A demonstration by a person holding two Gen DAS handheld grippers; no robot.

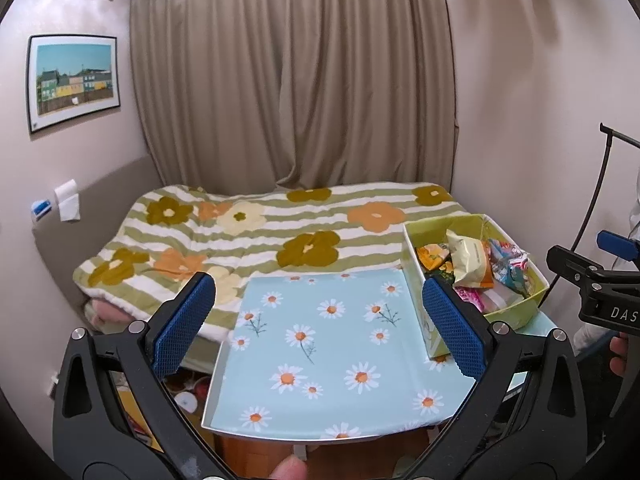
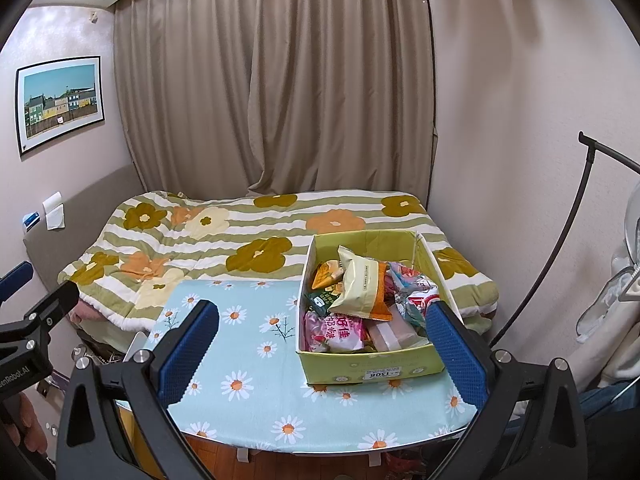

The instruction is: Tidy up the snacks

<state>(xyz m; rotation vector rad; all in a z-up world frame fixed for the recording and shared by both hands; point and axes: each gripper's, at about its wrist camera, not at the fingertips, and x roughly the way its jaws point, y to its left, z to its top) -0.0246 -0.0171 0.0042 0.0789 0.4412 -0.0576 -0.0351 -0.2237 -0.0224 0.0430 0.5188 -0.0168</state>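
Note:
A yellow-green cardboard box full of snack packets stands on the right side of a small table with a blue daisy cloth. On top lies a cream and orange packet; a pink packet lies at the box's front. The box also shows in the left wrist view at the right. My left gripper is open and empty above the bare cloth, left of the box. My right gripper is open and empty, just in front of the box.
A bed with a green-striped flowered quilt lies right behind the table. Beige curtains hang at the back. A black stand with a curved cable and hanging clothes are at the right. Clutter sits on the floor under the table's left edge.

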